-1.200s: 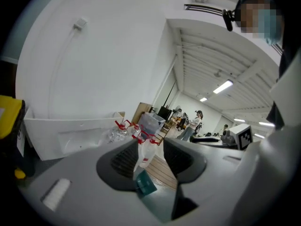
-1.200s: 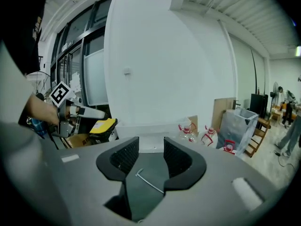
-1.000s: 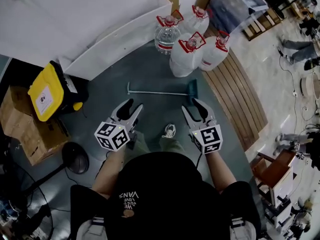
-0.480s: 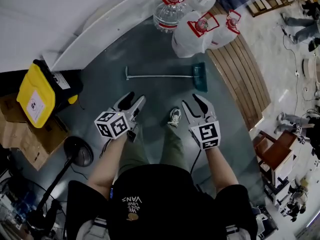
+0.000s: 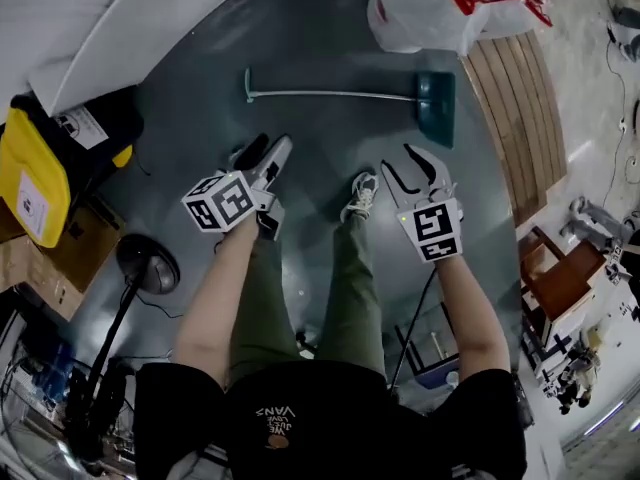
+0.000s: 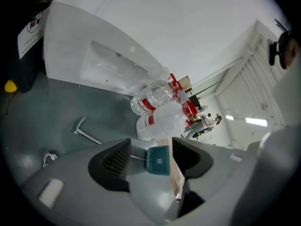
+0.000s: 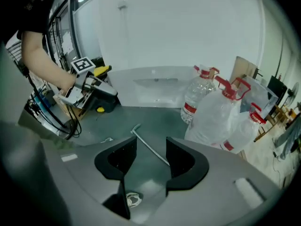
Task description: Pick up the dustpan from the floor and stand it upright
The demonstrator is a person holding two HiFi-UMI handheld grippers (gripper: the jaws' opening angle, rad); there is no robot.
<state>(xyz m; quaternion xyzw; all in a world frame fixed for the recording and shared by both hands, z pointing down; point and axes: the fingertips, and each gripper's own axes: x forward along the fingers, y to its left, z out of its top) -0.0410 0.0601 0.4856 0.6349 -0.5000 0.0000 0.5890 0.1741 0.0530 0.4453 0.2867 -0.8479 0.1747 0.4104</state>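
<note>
The dustpan lies flat on the grey floor: a teal pan [image 5: 437, 103] with a long thin handle [image 5: 330, 95] that runs left to a hooked end. My left gripper [image 5: 262, 154] hangs above the floor short of the handle, its jaws opening with nothing between them. In the left gripper view [image 6: 150, 157] the teal pan [image 6: 158, 160] shows far off through the gap. My right gripper [image 5: 412, 168] is short of the pan, its jaws also opening and empty. Beyond the gap of the right gripper [image 7: 150, 159] the handle [image 7: 148, 147] lies on the floor.
Large water jugs [image 5: 450, 3] stand just beyond the pan. A wooden slatted platform [image 5: 520, 118] runs along the right. A white panel [image 5: 120, 28] and a yellow-lidded bin [image 5: 30, 178] sit at the left, a black stand base [image 5: 148, 263] below them. My shoe [image 5: 360, 196] is between the grippers.
Both grippers have dropped toward the floor as the person bent down. The dustpan now looks larger and closer. Both pairs of jaws stand a little wider.
</note>
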